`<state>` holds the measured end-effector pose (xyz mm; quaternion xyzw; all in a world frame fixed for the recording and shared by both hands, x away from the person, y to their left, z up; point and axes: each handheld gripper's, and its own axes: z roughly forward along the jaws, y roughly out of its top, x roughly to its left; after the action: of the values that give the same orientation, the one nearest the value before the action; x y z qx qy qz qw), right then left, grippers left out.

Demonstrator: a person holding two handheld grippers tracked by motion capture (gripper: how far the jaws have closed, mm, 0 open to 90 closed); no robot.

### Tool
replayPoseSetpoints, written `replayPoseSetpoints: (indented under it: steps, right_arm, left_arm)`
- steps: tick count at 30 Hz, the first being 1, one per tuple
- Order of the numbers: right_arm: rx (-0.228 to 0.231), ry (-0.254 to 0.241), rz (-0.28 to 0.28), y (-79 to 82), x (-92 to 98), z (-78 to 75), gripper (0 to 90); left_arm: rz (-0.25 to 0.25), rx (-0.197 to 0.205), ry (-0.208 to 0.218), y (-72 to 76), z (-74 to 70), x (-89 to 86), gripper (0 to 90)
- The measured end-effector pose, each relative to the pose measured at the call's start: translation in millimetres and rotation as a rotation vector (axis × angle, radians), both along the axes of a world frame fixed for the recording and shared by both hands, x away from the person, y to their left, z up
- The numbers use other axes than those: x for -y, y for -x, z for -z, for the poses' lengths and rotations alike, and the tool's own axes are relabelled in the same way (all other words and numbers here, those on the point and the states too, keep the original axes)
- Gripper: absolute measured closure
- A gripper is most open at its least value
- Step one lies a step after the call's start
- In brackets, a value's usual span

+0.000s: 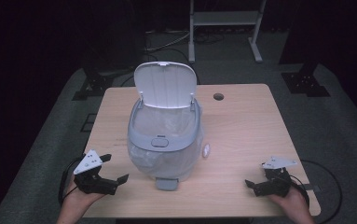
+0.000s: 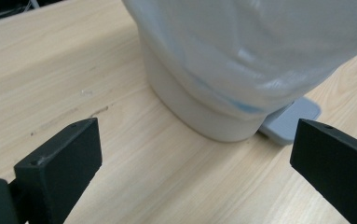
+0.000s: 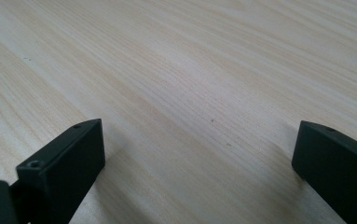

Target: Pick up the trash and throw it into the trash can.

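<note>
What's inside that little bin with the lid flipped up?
A clear plastic liner bag lines the pedal bin and drapes over its rim. The lid stands open. Nothing else shows through the opening; the bottom is hidden by the crinkled bag.

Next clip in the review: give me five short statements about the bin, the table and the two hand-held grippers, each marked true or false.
1. The bin's lid stands open. True.
2. The left hand-held gripper is shut on the bin's pedal. False: its jaws are wide apart with nothing between them, and the pedal lies beyond them.
3. A clear bag lines the bin and hangs over its outside. True.
4. The right hand-held gripper holds the small white object. False: its jaws are open over bare wood, and the object lies beside the bin.
5. The bin lies on its side. False: it stands upright on the table.
</note>
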<state>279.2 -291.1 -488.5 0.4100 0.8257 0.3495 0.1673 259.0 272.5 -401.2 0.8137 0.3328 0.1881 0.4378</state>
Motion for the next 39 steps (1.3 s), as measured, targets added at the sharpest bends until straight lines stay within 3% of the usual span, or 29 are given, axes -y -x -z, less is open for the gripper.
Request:
replayPoseSetpoints:
  steps: [10, 23, 32, 35, 36, 39]
  right_arm:
    - [0.0, 0.0, 0.0, 0.0, 0.0, 0.0, 1.4]
    - [0.0, -0.001, 0.005, 0.0, -0.5, 0.0, 1.5]
    - [0.001, -0.002, 0.01, 0.1, -0.8, -0.1, 1.8]
    - [-0.004, 0.001, 0.009, -0.2, -1.4, -0.6, 2.5]
    - [-0.003, -0.002, 0.001, 0.2, -1.6, -2.1, 7.6]
    - [-0.005, -0.003, -0.007, -0.1, -1.9, -3.5, 9.8]
  left_arm:
    - [-0.011, -0.017, -0.051, -2.8, 22.8, 0.0, 1.0]
    - [-0.021, -0.072, -0.147, -10.7, 55.8, 1.0, 1.1]
    - [-0.012, -0.103, -0.188, -14.6, 72.0, 2.3, 1.1]
    - [-0.008, -0.103, -0.184, -15.5, 75.1, 1.6, 1.0]
    - [-0.007, -0.111, -0.184, -16.2, 76.7, 1.2, 1.0]
    - [-0.003, -0.119, -0.169, -17.6, 80.4, -0.2, 0.0]
